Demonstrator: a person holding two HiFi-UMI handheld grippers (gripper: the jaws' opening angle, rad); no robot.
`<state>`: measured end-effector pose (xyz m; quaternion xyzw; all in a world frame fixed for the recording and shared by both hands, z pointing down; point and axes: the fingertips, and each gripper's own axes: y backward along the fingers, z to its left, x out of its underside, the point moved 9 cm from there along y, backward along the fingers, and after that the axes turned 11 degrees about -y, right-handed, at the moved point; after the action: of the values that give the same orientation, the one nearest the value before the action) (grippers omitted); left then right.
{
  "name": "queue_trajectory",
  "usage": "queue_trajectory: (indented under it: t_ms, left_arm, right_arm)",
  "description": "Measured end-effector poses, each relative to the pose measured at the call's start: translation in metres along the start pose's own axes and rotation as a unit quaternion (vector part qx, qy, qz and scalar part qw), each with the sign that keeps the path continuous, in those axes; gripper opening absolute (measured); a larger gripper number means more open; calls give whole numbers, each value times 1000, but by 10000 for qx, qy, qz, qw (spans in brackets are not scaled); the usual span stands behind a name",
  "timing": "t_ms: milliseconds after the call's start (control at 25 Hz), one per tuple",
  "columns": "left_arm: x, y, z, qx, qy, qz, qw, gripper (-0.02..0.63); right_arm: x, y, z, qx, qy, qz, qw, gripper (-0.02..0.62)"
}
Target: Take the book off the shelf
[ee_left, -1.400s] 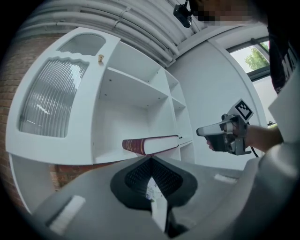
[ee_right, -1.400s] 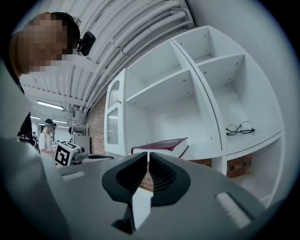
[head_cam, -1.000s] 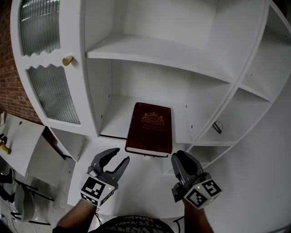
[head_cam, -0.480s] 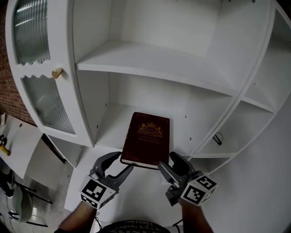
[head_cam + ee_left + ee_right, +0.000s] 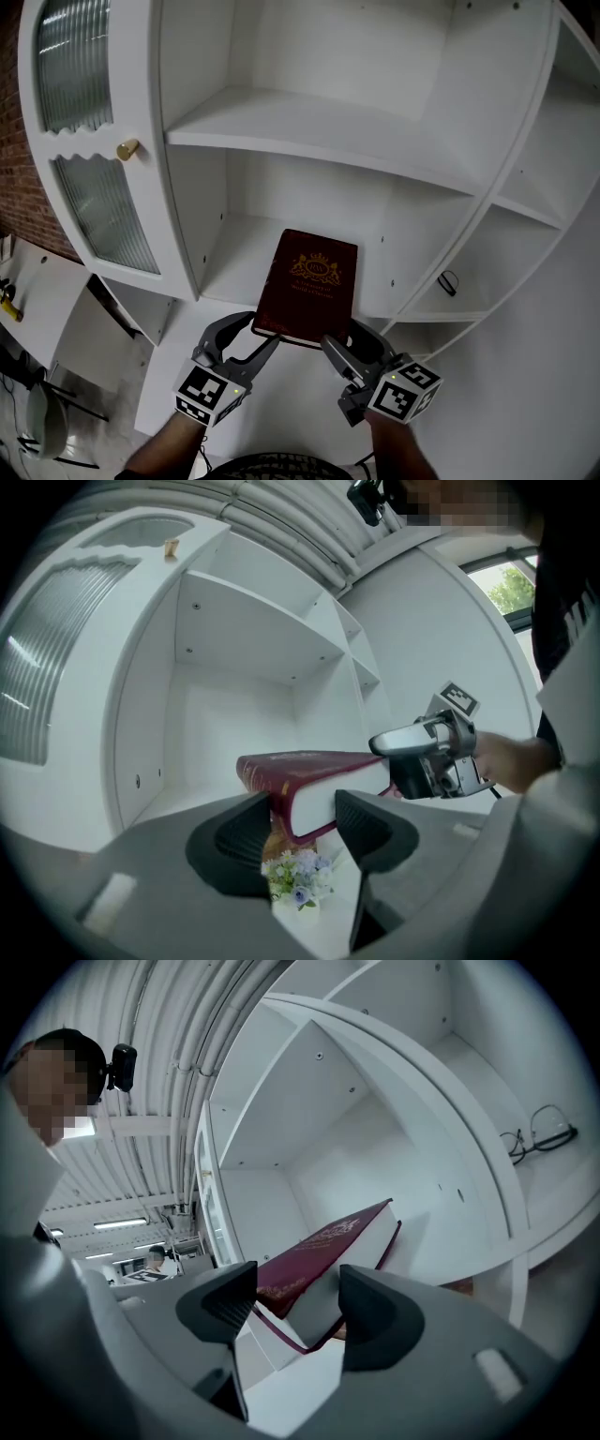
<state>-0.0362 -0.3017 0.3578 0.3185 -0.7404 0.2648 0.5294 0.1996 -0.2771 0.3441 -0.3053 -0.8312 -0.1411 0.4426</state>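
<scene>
A dark red book [image 5: 309, 281] with a gold crest lies flat on the white shelf [image 5: 230, 258], its near edge past the shelf front. My left gripper [image 5: 261, 328] is open around the book's near left corner [image 5: 309, 771]. My right gripper [image 5: 342, 335] is at the near right corner, rolled a little. Its jaws opened wide and have just been closing slightly, with the book's corner [image 5: 328, 1246] between them. I see no firm press of either gripper's pads. From the left gripper view [image 5: 305, 822], the right gripper [image 5: 427, 757] shows beyond the book.
A cabinet door with ribbed glass [image 5: 94, 206] and a brass knob [image 5: 127, 150] stands at the left. Spectacles [image 5: 448, 260] lie in the curved side compartment on the right. A small bunch of flowers [image 5: 295, 874] shows below the book. Another shelf board [image 5: 319, 127] spans above.
Both grippers have moved forward to the book's near corners. The right gripper's jaws, nearly shut a second ago, now stand wide around the corner. The book has not visibly shifted.
</scene>
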Motion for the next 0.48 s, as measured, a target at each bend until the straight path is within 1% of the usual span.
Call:
queue_trajectory:
  t_ms: [120, 200, 240, 320, 360, 480]
  left_arm:
    - [8, 8, -8, 127, 38, 62, 9999, 215]
    - [15, 10, -14, 140, -23, 118, 9998, 215]
    - [17, 11, -16, 99, -58, 105, 9999, 215]
    - [19, 12, -21, 0, -26, 28, 10000, 209]
    - [19, 13, -23, -31, 24, -1, 10000, 207]
    - [18, 18, -26, -7, 170, -26, 9999, 206]
  right_arm:
    - [7, 5, -1, 3, -233, 35, 9997, 288]
    - [13, 7, -2, 121, -271, 48, 9995, 282]
    - [15, 8, -3, 267, -167, 37, 9995, 262]
    - [18, 10, -1, 565, 168, -32, 9983, 189]
    - [19, 11, 0, 634, 291, -81, 9975, 183]
    - [20, 15, 6, 621, 433, -196, 9969, 183]
